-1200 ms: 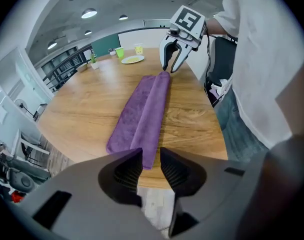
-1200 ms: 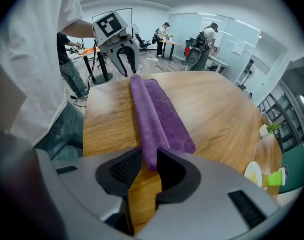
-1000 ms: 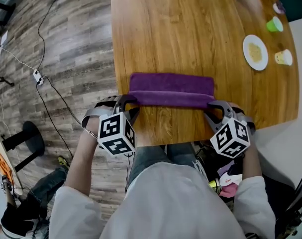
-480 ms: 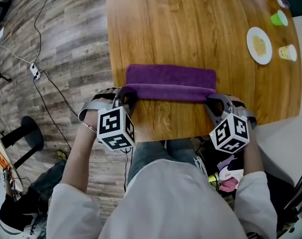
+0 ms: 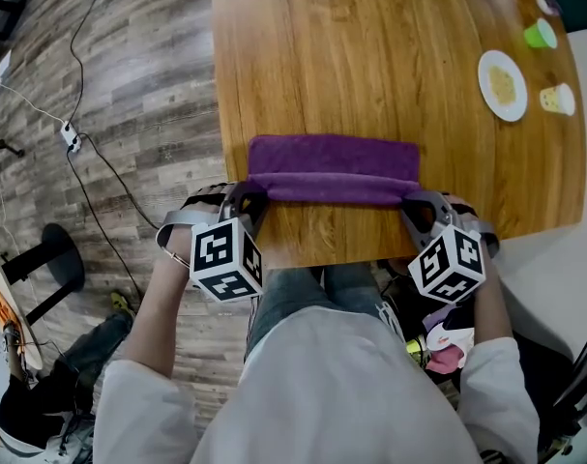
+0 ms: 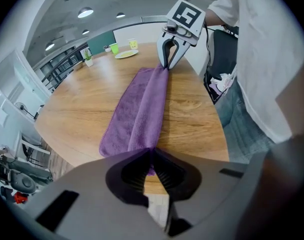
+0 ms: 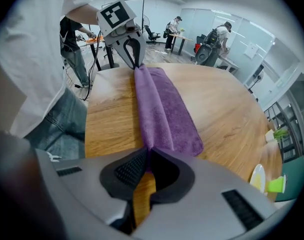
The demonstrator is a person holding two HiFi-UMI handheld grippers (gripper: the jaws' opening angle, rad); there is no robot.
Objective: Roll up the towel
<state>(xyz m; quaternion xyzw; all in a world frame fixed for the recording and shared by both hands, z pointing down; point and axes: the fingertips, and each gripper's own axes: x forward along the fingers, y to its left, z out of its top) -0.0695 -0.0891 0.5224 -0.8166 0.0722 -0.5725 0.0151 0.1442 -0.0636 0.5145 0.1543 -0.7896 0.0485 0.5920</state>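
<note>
- Left tool points steeply down at the left end of the purple towel, with the person's left hand behind it and the forearm running back to the body.
- In the left gripper view its jaws are closing. The towel's near fold is pinched between the tips.
- Right tool has the same steep downward pose at the towel's right end, with the right hand behind it.
- In the right gripper view its jaws are clenched on the towel's near fold. Purple cloth shows between the ribbed pads.
- Both arms are roughly parallel and elbows are back. The tools are well apart, one at each short end of the towel.
- One towel lies as a long strip across the table, close to the near edge. It lies flat on the far side, and the near long edge is raised into a ridge that runs from tool to tool.
- There are two tools and two marker cubes: the left cube and the right cube.
- At the far right of the table there is one white plate with something yellowish on it.
- Two cups stand near the plate: a green cup and a pale yellow cup. Both are apart from the plate and well apart from the towel.
- One power strip with cables lies on the wood-look floor, left of the table.
</note>
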